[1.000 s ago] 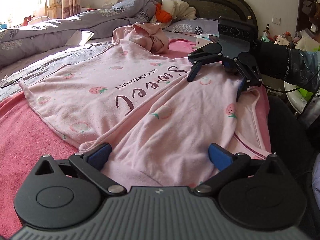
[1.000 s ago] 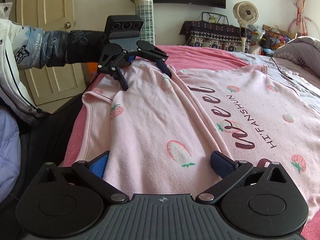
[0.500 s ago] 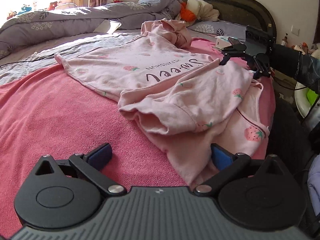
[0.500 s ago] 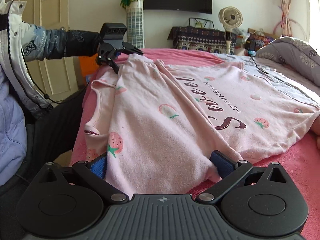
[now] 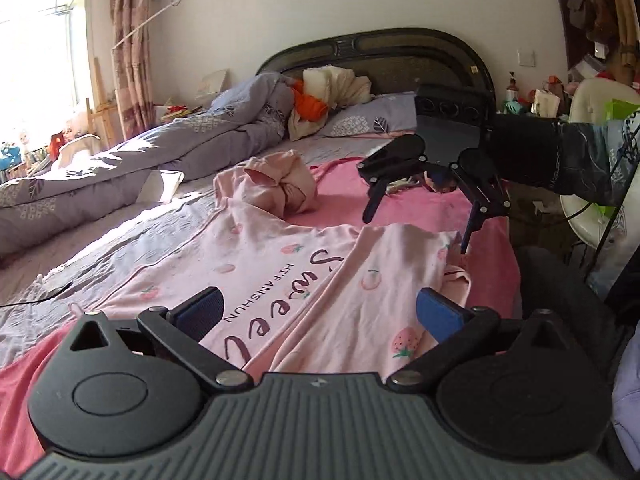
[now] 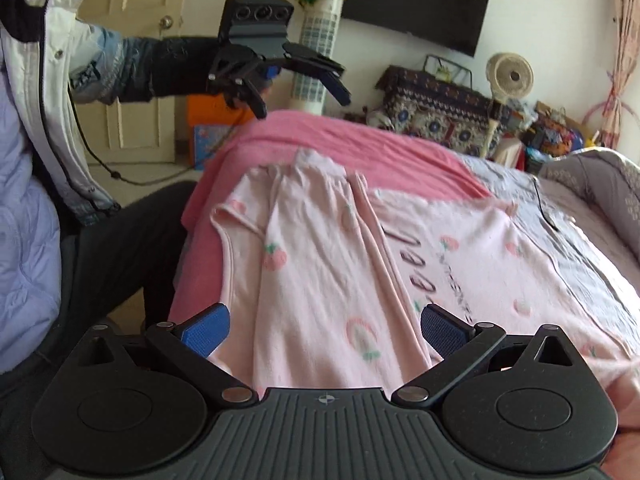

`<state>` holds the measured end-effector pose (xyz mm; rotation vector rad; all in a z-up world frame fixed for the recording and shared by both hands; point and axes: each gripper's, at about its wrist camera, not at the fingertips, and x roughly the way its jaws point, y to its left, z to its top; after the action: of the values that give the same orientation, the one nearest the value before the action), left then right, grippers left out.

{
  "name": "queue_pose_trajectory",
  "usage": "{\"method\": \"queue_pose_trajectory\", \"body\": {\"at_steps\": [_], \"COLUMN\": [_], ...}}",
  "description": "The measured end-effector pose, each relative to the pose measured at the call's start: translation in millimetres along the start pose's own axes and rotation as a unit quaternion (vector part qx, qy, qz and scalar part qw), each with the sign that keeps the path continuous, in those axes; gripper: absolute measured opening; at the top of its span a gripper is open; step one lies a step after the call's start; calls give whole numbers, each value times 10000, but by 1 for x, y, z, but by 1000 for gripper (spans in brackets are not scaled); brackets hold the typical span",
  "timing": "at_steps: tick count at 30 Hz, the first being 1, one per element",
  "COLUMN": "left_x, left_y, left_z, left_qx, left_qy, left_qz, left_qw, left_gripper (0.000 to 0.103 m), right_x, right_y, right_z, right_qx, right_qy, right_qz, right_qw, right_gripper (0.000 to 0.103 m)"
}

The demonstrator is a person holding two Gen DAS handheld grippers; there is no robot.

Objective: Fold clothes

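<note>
A pink shirt [image 5: 280,280] with strawberry prints and dark lettering lies flat on the bed, its near side folded lengthwise over the front. The same shirt [image 6: 320,260] shows its fold edge running down the middle. My left gripper [image 5: 318,312] hovers open above the hem end with nothing between its blue pads. In the right wrist view, the left gripper [image 6: 302,105] hangs open in the air over the foot of the bed. My right gripper [image 5: 416,230] is open just above the shirt's collar end. Seen close up, the right gripper [image 6: 325,330] is empty too.
A bunched pink garment [image 5: 288,188] sits beyond the shirt's collar on the pink blanket [image 5: 400,208]. A grey duvet [image 5: 160,148] and pillows fill the far side by the headboard [image 5: 380,52]. A person's dark trousers [image 6: 120,240] press against the bed edge. A black cable [image 6: 544,208] lies past the shirt.
Both grippers have risen off the shirt and now hang open above its two ends. The folded side stays lying across the shirt's front.
</note>
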<state>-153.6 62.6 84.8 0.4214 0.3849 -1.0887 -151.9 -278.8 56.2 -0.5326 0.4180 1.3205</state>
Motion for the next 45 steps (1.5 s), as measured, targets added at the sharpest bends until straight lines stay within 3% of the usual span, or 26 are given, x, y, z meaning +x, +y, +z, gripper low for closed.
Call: {"method": "queue_pose_trajectory", "body": {"at_steps": [2, 5, 6, 7, 10, 14, 21, 25, 30, 36, 43, 45], "left_x": [41, 96, 99, 93, 88, 89, 90, 84, 53, 18, -5, -15], "left_y": [-7, -8, -2, 9, 24, 21, 20, 12, 19, 9, 6, 2], "left_z": [-2, -29, -37, -48, -56, -55, -53, -54, -75, -89, -100, -101], "left_qx": [132, -28, -312, -723, -1124, -1040, -1006, -716, -753, -453, -613, -710], "left_qy": [452, 1418, 1288, 868, 651, 692, 714, 869, 934, 877, 830, 843], "left_qz": [-41, -109, -285, -466, -745, -681, -655, -492, -389, -55, 215, 469], "left_qw": [9989, 9898, 9908, 9925, 9887, 9898, 9902, 9924, 9920, 9951, 9944, 9928], "left_gripper": [103, 103, 103, 103, 103, 103, 103, 103, 103, 103, 103, 103], "right_x": [25, 64, 77, 80, 73, 73, 72, 72, 73, 74, 75, 76], "right_y": [-4, -18, -23, -25, -28, -18, -21, -21, -21, -20, -20, -20], "right_z": [3, -11, -18, -23, -30, -29, -30, -30, -30, -29, -29, -29], "right_qx": [54, 451, 632, 724, 787, 516, 623, 633, 628, 626, 627, 627], "right_qy": [-81, 299, 478, 471, 213, 286, 306, 311, 310, 310, 310, 310], "right_qz": [235, 280, 249, 248, 258, 57, 147, 154, 151, 146, 137, 133], "right_qw": [9997, 9981, 9965, 9960, 9963, 9982, 9975, 9974, 9974, 9974, 9975, 9975], "right_gripper": [103, 103, 103, 103, 103, 103, 103, 103, 103, 103, 103, 103]}}
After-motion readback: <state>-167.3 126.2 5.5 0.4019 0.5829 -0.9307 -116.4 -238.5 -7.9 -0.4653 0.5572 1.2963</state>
